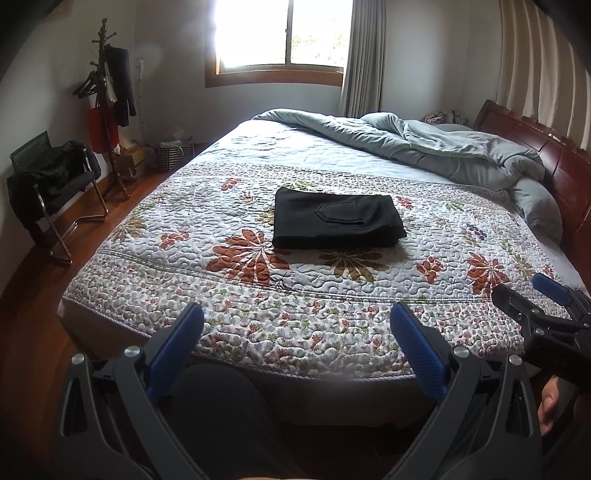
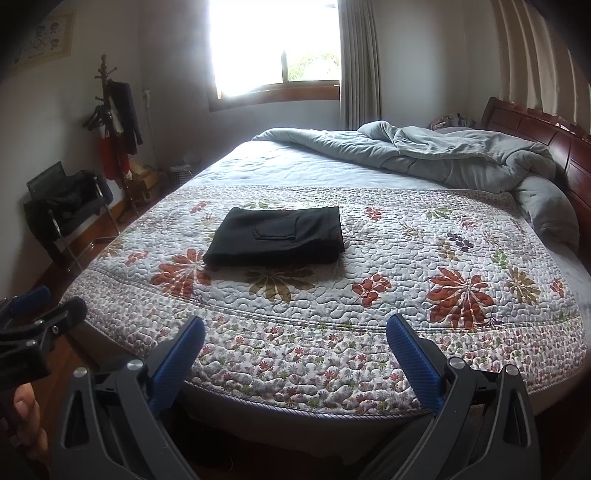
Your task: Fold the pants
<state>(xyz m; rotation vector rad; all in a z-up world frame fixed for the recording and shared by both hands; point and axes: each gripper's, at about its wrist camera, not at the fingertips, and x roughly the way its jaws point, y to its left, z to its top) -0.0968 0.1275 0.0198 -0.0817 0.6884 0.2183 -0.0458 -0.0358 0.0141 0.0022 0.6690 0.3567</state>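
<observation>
Black pants [image 1: 336,219] [image 2: 277,238] lie folded into a neat rectangle on the flowered quilt [image 1: 258,295] [image 2: 388,295], a back pocket facing up. My left gripper [image 1: 297,314] is open and empty, held back over the foot edge of the bed, well short of the pants. My right gripper [image 2: 295,326] is open and empty too, at the same distance. Each gripper shows at the edge of the other's view: the right gripper [image 1: 532,291] at the right, the left gripper [image 2: 48,299] at the left.
A rumpled grey duvet [image 1: 443,147] lies piled along the wooden headboard [image 1: 554,162] at the right. A chair with dark clothes [image 1: 51,184] and a coat stand [image 1: 107,107] stand on the wood floor at left. A window [image 1: 280,33] is behind the bed.
</observation>
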